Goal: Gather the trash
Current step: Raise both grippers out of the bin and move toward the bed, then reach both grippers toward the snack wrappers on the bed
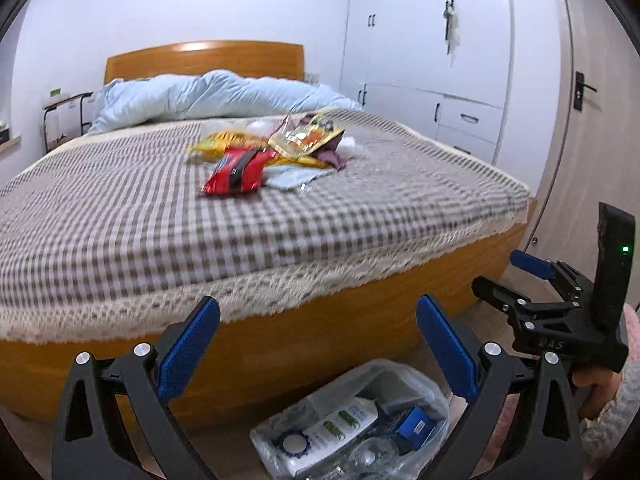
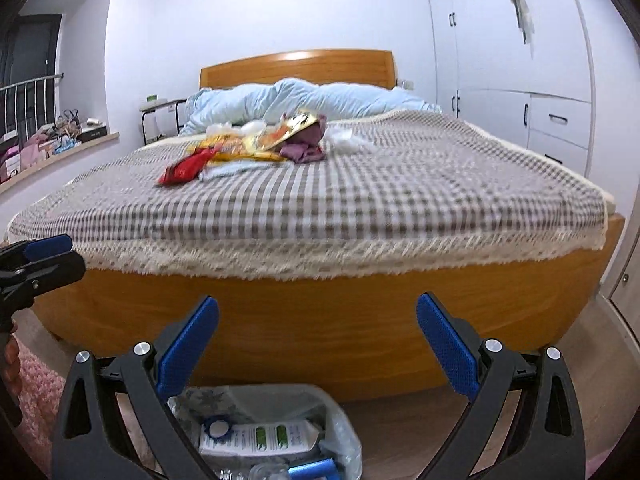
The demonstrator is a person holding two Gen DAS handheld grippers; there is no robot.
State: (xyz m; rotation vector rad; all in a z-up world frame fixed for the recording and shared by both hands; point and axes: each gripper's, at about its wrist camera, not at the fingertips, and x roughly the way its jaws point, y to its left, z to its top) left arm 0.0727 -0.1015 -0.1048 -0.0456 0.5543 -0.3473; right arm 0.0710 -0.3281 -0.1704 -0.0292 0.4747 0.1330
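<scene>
The trash pile (image 1: 276,148) is seen mid-bed on the checked cover (image 1: 120,220) — well ahead of and above both grippers. The left gripper (image 1: 318,344) and right gripper (image 2: 318,344) are held wide apart, empty, over the bin bag (image 1: 360,420). The red packet (image 1: 236,174) lies nearest — judged closer to the left.

**Bedroom with wooden bed and white wardrobes**

A wooden bed (image 2: 320,320) with a checked cover (image 2: 340,200) fills the centre. White wardrobes (image 2: 500,60) stand at two o'clock, a window ledge (image 2: 60,152) at nine, pale walls (image 2: 240,8) behind.
</scene>
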